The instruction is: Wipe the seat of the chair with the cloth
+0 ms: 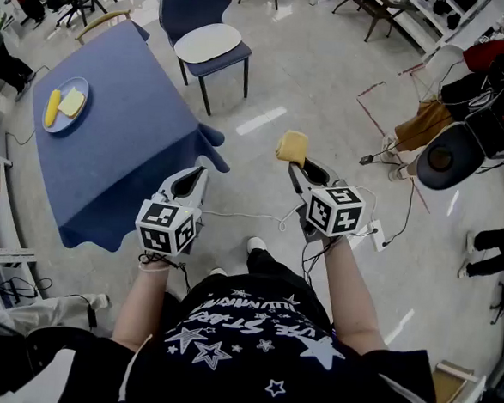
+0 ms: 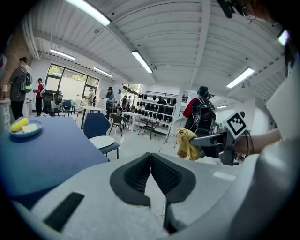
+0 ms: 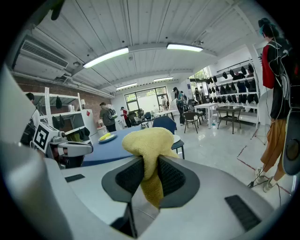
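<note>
"Checking the right tongs (image 3: pixel 150 160) first: what do they hold?"

"The yellow cloth (image 3: pixel 149 138). Both pads (image 3: pixel 130 176) are closed on a fold of it. In the right gripper view a bunched lump stands above the pinch and a tail hangs below."

"And the left tongs (image 2: pixel 151 157)?"

"Their pads (image 2: pixel 138 176) meet at the tips with nothing between them. In the head view they sit at 9 o'clock of the right pair, apart from the cloth."

"Where's the chair (image 1: pixel 201 8)?"

"At 11 o'clock in the head view, well apart from both tongs, across the floor (image 1: pixel 313 71). It's dark blue with a pale seat (image 1: pixel 209 43). The blue-covered tabletop (image 1: pixel 110 143) lies at 10 o'clock. Its plate (image 1: pixel 81 88) carries a banana (image 1: pixel 52 107) and a pale yellow block (image 1: pixel 71 102). I'd say no wiping has begun."

"How will the cloth handle?"

"It looks like terry: light, soft and floppy. It should crumple and drag rather than slide. I'd judge the pinch secure, though the wad is small. Pressed flat on the seat, the loose lump would do the wiping."

"Is there a better place to hold it?"

"Deep in the fold, as now, seems fine. A grip near an edge would risk the cloth pulling free under friction. The seat looks smooth and hard, so light pressure should do. The chair may shift on the glossy floor if pushed sideways."
</note>
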Demonstrator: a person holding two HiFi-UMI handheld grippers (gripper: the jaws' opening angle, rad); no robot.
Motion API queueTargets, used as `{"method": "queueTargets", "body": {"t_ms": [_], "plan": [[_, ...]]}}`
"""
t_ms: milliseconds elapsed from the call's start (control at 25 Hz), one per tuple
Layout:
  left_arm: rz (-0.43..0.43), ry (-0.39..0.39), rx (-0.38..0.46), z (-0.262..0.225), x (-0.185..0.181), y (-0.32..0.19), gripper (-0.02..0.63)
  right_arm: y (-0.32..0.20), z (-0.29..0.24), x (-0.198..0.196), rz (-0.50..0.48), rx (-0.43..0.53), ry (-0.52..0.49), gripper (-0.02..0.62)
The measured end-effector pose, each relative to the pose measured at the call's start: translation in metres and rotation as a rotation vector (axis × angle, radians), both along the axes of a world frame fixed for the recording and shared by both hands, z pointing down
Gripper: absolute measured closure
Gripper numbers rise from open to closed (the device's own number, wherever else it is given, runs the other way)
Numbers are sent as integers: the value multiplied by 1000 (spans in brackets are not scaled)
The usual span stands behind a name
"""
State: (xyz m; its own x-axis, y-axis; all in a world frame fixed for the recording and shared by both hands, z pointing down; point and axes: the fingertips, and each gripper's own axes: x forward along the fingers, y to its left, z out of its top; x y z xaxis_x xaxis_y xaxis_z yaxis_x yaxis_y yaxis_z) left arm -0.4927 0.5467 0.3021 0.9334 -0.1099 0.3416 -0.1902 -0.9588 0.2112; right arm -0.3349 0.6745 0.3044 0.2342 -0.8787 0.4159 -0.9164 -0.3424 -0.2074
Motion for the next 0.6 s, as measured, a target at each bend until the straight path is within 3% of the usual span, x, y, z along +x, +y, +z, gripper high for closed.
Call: {"method": "queueTargets", "body": {"t_ms": [320, 600], "plan": [[27, -20, 0, 9, -1, 24, 586, 19, 7, -6, 2, 0, -24, 503], [27, -90, -61, 37, 8, 42, 586, 34, 30, 6, 3, -29, -70, 503]]}}
